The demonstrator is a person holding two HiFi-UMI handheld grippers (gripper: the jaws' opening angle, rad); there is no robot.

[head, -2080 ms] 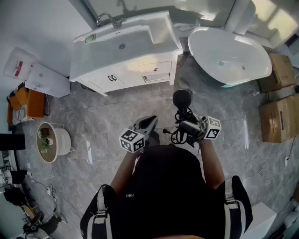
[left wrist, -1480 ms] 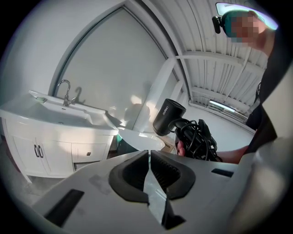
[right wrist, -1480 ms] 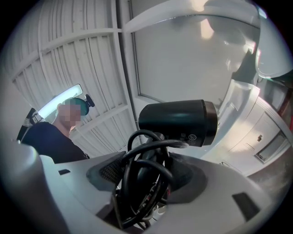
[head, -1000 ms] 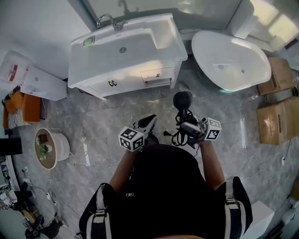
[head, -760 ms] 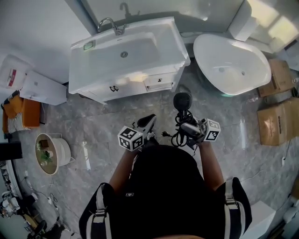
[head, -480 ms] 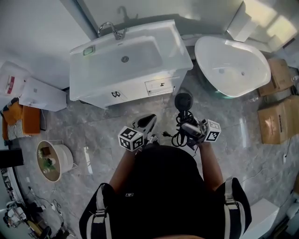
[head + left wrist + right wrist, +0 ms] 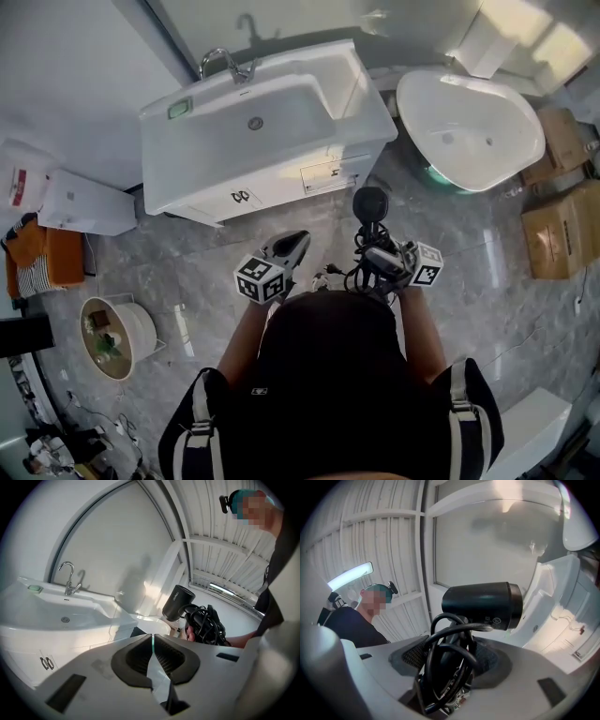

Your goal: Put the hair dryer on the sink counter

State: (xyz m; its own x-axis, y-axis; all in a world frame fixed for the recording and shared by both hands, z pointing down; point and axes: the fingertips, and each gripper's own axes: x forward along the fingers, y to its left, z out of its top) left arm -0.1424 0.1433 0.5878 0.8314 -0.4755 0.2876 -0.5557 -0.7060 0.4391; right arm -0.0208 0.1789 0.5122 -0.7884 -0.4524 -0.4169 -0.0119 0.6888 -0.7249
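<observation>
A black hair dryer [image 7: 367, 204] with its cord coiled round the handle is held upright in my right gripper [image 7: 382, 258], which is shut on the handle; in the right gripper view the dryer's barrel [image 7: 480, 605] lies crosswise above the jaws. From the left gripper view the hair dryer [image 7: 178, 603] shows off to the right. My left gripper [image 7: 291, 247] is shut with nothing in it, its jaws touching. The white sink counter [image 7: 370, 103] with basin and chrome tap [image 7: 225, 66] stands just ahead of both grippers.
A white bathtub [image 7: 469, 127] stands to the right of the vanity, cardboard boxes [image 7: 561, 225] further right. A round bin [image 7: 117, 336] sits on the grey tiled floor at the left, beside a white box [image 7: 75, 202]. The person's dark-shirted body fills the lower middle.
The view has shifted forward: the sink vanity now sits closer to both grippers. The grippers hold the same pose, the right one still carrying the hair dryer.
</observation>
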